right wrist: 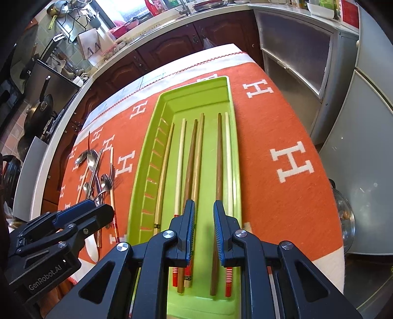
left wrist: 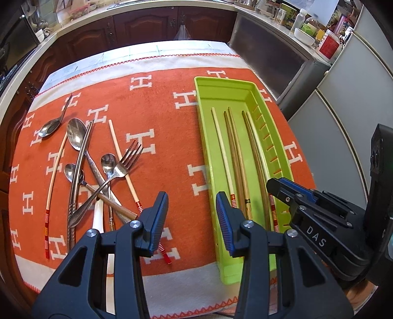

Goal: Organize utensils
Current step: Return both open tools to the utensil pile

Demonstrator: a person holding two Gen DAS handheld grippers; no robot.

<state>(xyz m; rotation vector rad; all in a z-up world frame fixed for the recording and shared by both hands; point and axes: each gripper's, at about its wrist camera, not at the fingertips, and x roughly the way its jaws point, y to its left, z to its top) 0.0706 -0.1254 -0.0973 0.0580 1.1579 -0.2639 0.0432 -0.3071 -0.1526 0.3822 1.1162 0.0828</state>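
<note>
My left gripper hangs with jaws apart and nothing between them, above the cloth between the tray and the pile of spoons, fork and chopsticks to its left. My right gripper is over the tray's near end, jaws narrowly parted and empty, with six chopsticks lying lengthwise below it.

Bright, even daylight fills both views. Colours are vivid and the centre is sharp. Spoons show white glare, and a window at the top of the right view is blown out. Shadows are soft and faint. Fisheye distortion bends straight lines, and the corners fade to black.
</note>
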